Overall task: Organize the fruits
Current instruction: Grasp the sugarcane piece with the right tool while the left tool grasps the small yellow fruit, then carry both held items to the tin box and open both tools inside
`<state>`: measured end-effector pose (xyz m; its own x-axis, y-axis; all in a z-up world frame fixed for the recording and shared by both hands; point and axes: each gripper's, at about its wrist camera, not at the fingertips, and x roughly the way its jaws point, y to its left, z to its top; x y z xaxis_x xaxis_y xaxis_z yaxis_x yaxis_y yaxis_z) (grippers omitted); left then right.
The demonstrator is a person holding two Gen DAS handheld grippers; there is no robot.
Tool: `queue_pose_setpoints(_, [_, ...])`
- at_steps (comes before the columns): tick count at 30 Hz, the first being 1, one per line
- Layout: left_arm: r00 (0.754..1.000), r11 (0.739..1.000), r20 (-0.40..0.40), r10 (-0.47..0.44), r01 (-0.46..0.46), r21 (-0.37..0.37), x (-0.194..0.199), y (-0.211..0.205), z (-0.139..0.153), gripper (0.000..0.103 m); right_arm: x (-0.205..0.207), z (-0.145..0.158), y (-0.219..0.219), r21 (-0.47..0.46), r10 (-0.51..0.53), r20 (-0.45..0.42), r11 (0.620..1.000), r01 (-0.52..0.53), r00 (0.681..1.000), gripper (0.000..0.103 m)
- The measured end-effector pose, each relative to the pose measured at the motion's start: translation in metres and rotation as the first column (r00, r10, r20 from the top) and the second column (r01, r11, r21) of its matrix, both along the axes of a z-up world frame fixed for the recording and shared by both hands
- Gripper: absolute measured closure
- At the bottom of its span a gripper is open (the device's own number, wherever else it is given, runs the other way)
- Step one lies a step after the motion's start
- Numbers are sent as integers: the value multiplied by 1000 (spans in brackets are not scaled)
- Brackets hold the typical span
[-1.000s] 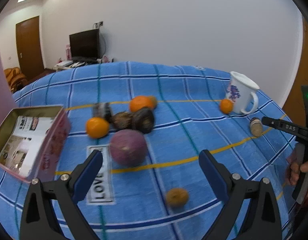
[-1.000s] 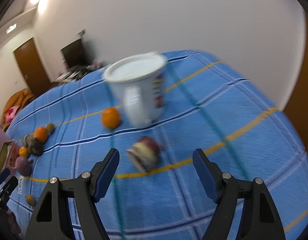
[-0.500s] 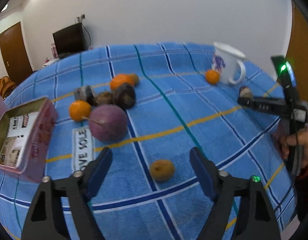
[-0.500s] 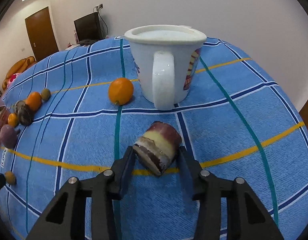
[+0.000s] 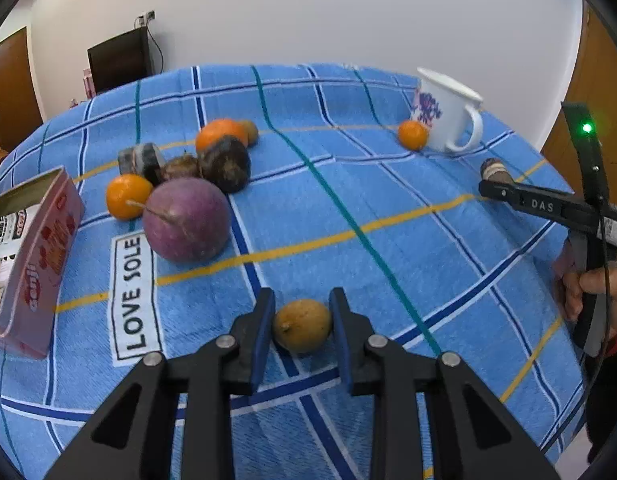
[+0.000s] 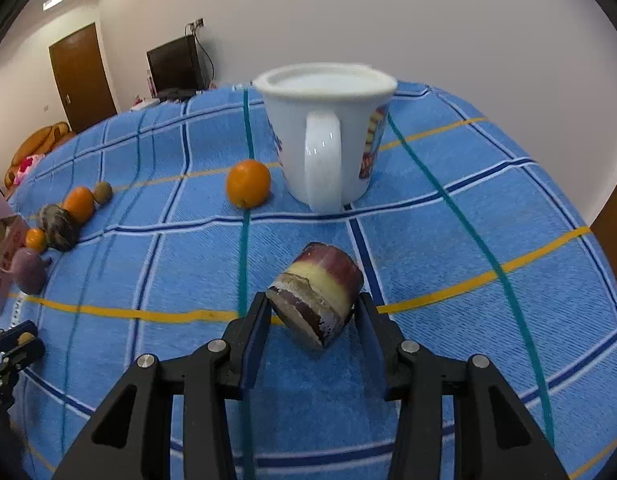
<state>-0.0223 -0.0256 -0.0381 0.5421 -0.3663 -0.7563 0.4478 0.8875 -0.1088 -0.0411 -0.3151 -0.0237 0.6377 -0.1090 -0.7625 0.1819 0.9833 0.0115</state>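
Fig. Two-gripper pick, start of fruit sorting on blue checked cloth (image 5: 388,208).

L view: left gripper (image 5: 302,328) low over cloth, fingers (image 5: 263,330) narrowed around small yellow-brown fruit (image 5: 303,325); pads at or just off its skin on both sides, firm contact not certain. Fruit resting on cloth, near front edge, well apart from main cluster: big purple fruit (image 5: 186,220), dark fruit (image 5: 225,163), oranges (image 5: 127,196), striped cane piece (image 5: 142,159). Pink tin box (image 5: 32,264), lid off, at far L, likely the drop spot.

R view: right gripper (image 6: 314,320) astride cut sugarcane piece (image 6: 316,294), lying tilted across the gap; L pad touching its lower end, R pad near the other side, small gap poss. White mug (image 6: 328,136) beyond, lone orange (image 6: 248,189) beside it.

To do step well (judgement):
- Finish closing before lifting; round fruit apt to roll fwd out of pads if squeezed off-centre, so keep pads at its widest part.
- Cane skewed vs. pads: likely to twist when pinched; rotate wrist to square pads w/ its sides, or accept swivel and grip gently.
- Lift straight up; avoid snagging cloth.
- Carry L fruit over purple fruit, not through cluster.
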Motion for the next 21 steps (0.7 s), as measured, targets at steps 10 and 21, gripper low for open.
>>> queue_pose_setpoints(10, [980,992,163,116,-106,-66,16,59,54,73,-11,41,55,48,76,94,996,-81,993,58])
queue_pose_setpoints(21, [916,945,247,315,-326,4,73,156,61,73,24,52,204,132,301,177,936,-325,937,58])
